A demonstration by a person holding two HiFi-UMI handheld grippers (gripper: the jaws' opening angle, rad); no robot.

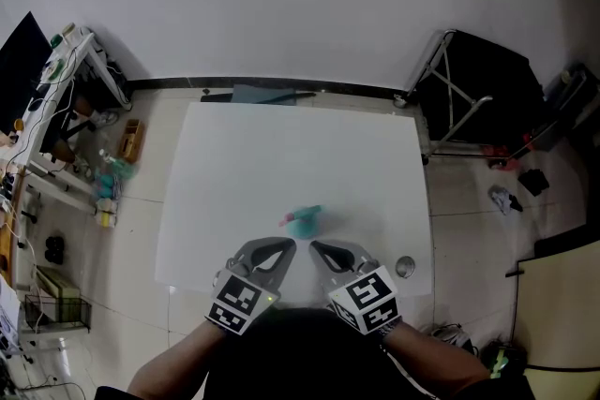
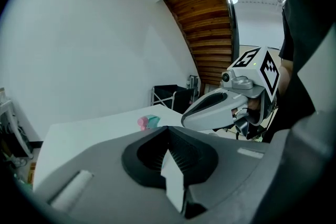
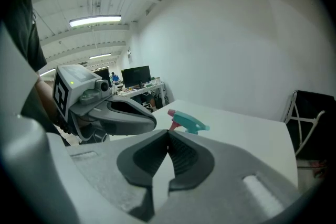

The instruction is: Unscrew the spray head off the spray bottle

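Note:
The spray bottle's teal spray head with a pink part (image 1: 303, 220) stands on the white table (image 1: 281, 145), near its front middle. The bottle's body I cannot make out. My left gripper (image 1: 288, 244) and right gripper (image 1: 315, 247) hover side by side just in front of it, both shut with nothing between the jaws, tips close together. In the left gripper view the head (image 2: 148, 121) shows beyond my shut jaws, with the right gripper (image 2: 185, 119) at the right. In the right gripper view the head (image 3: 188, 121) sits just past my shut jaws, and the left gripper (image 3: 152, 122) is at the left.
A small round metal object (image 1: 404, 267) lies on the table near its right front corner. A black folding rack (image 1: 478, 89) stands on the floor to the right. A cluttered shelf (image 1: 66, 108) stands to the left.

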